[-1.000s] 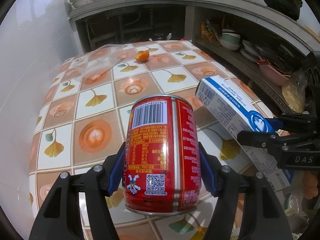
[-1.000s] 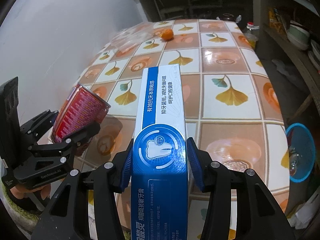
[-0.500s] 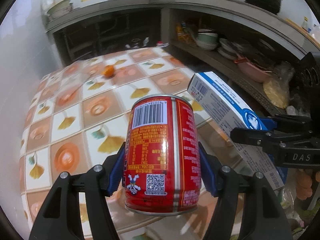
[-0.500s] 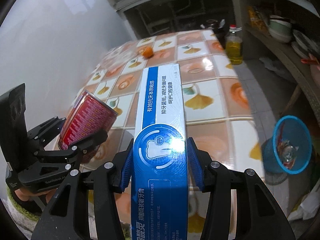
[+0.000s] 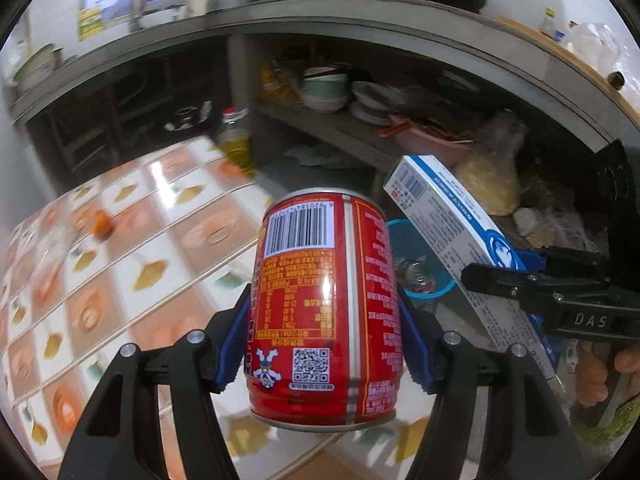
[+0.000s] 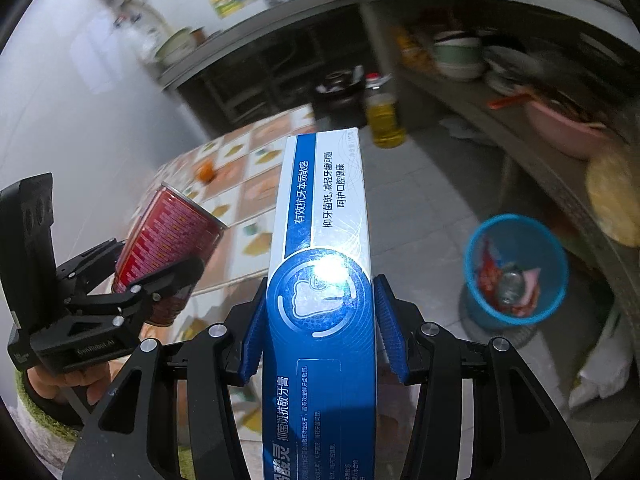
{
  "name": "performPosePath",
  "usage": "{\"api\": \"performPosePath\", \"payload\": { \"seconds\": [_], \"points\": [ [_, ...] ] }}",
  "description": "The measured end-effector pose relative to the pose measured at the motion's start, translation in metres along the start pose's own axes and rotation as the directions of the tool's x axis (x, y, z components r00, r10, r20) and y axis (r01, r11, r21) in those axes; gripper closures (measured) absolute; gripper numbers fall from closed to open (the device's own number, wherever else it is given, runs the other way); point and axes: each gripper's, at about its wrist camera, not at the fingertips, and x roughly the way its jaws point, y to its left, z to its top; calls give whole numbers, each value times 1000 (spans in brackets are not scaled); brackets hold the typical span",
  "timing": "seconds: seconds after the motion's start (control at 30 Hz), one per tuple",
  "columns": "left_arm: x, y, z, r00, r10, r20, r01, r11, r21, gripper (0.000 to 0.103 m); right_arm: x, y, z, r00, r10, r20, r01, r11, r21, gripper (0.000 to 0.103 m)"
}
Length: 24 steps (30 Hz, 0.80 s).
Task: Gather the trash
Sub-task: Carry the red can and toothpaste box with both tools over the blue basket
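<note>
My left gripper is shut on a red drink can, held upright in the air past the table's right edge. My right gripper is shut on a long blue-and-white toothpaste box. The box also shows in the left wrist view, with the right gripper to the can's right. The can and left gripper show at the left of the right wrist view. A blue mesh trash basket with wrappers inside stands on the floor to the right and below; it is partly hidden behind the can in the left wrist view.
A table with a ginkgo-leaf tile pattern lies to the left, with a small orange on it. A bottle of yellow oil stands at the table's far corner. Open shelves with bowls and plates run along the right. The floor is grey tile.
Both grippers have swung right, off the table, keeping hold of the can and the box. The blue basket has come closer and nearer the centre of the right wrist view.
</note>
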Motion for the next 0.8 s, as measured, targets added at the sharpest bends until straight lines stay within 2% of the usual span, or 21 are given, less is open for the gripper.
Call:
{"api": "performPosePath", "payload": {
  "seconds": [0.3, 0.43, 0.63, 0.7, 0.77, 0.8],
  "points": [
    [37, -46, 42, 993, -114, -41, 117, 991, 71, 39, -19, -71, -6, 995, -85, 43, 77, 984, 161, 56],
    [55, -61, 64, 986, -157, -65, 162, 982, 94, 39, -30, -111, -10, 988, -144, 60, 124, 958, 260, 56],
    [107, -87, 94, 969, -200, -148, 219, 968, 126, 39, -24, -169, -27, 977, -210, 22, 186, 903, 388, 56],
    [134, -98, 100, 955, -218, -202, 246, 961, 124, 39, -16, -182, -32, 978, -208, -2, 190, 889, 417, 56],
    [161, -108, 103, 935, -240, -262, 274, 956, 104, 39, -2, -195, -35, 979, -202, -30, 194, 876, 441, 56],
    [178, -114, 104, 919, -252, -304, 292, 952, 94, 39, 5, -202, -36, 980, -196, -45, 195, 871, 451, 56]
  ]
}}
